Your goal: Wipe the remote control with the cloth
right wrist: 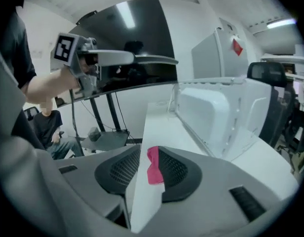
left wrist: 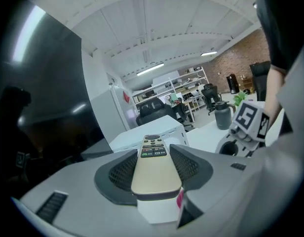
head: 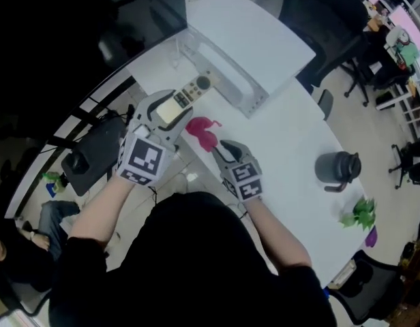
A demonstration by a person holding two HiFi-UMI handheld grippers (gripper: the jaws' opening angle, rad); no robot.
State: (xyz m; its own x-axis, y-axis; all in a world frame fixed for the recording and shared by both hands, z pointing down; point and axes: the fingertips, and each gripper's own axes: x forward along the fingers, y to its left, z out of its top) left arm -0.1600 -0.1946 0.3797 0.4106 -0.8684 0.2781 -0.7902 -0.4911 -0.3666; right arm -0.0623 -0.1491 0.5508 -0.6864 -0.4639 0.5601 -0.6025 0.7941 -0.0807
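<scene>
My left gripper is shut on the remote control, a long cream-coloured one with dark buttons at its far end. In the left gripper view the remote control lies lengthwise between both dark pads and sticks out ahead. The pink cloth is bunched just right of the remote, at the tip of my right gripper. In the right gripper view a strip of the cloth hangs against the right pad, with a gap to the left pad. That gripper stands open.
A white translucent box lies on the white table just beyond the remote. A dark jug and a green plant stand at the right. A dark monitor is at the back left; office chairs are beyond the table.
</scene>
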